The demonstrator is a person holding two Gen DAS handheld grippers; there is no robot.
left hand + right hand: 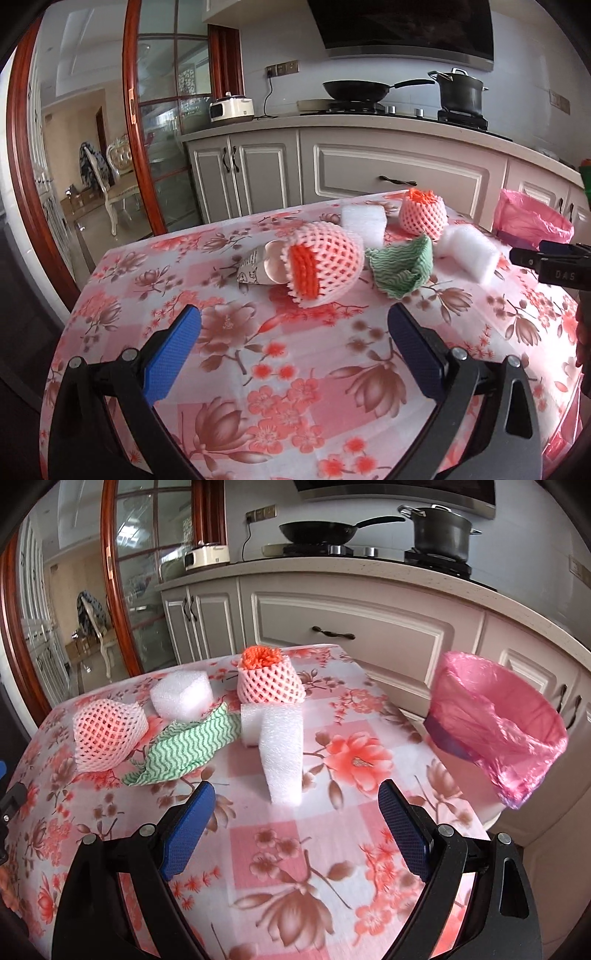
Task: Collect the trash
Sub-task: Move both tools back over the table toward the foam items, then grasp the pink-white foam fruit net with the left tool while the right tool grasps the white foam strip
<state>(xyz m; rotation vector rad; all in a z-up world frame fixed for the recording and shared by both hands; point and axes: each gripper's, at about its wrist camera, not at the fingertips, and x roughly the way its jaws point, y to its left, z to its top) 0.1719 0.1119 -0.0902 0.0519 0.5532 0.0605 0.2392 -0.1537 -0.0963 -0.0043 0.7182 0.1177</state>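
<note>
Trash lies on a floral tablecloth (pixel 295 369) (pixel 325 842). A pink foam fruit net (pixel 325 264) (pixel 107 734) lies on its side, a printed paper scrap (pixel 255 271) beside it. A second pink net (pixel 423 216) (pixel 269 681) stands farther back. A green wavy cloth (pixel 402 266) (pixel 192 746) lies between them, with white foam pieces (pixel 364 219) (pixel 469 251) (pixel 181 696) (pixel 280 753) around. My left gripper (pixel 295 332) is open, just short of the lying net. My right gripper (pixel 297 805) is open before the long foam piece.
A bin lined with a pink bag (pixel 498 720) (pixel 528 221) stands off the table's right edge. Behind run grey cabinets (pixel 369 173) and a counter with a wok (pixel 354 90), a pot (pixel 460 92) and a cooker (pixel 232 107). A glass door (pixel 162 129) is on the left.
</note>
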